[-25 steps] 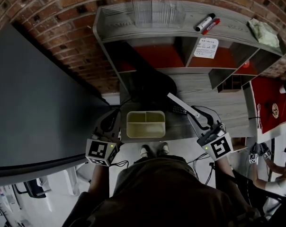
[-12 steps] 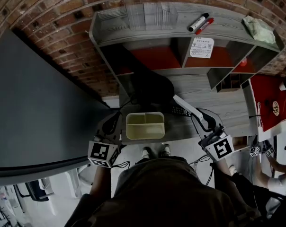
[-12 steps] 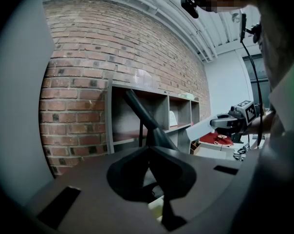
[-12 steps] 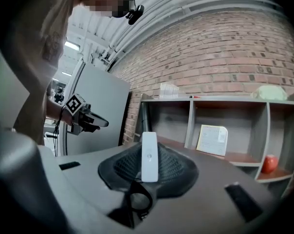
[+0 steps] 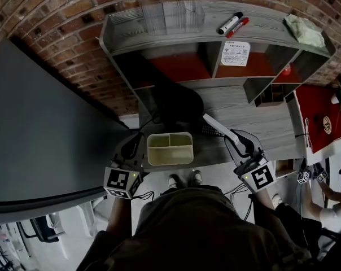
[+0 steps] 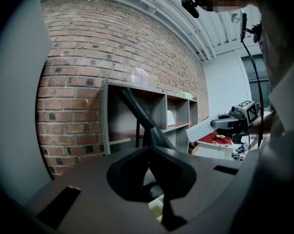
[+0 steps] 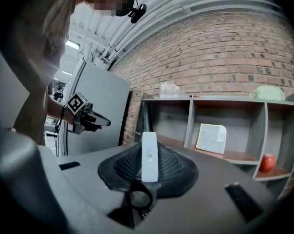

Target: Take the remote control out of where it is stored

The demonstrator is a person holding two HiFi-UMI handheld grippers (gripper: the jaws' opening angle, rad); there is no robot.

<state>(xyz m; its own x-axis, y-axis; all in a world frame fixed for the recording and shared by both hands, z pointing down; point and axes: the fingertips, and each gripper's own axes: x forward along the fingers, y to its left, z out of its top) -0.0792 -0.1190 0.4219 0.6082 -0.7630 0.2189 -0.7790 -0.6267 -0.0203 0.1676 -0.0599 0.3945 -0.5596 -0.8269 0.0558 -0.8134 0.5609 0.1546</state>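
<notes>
Right tongs [image 7: 149, 173] clamped, slim white remote [image 7: 150, 152] upright

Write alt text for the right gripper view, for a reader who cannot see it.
The right gripper clamps a slim white remote control, which sticks out forward between its dark jaws. Behind stands a grey shelf unit against a brick wall, holding a paper card and a small red object; the left gripper shows at far left.

Tray [image 5: 169, 162] on desk [image 5: 255, 117], before shelf [image 5: 136, 35] (markers [image 5: 232, 24] on top).
</notes>
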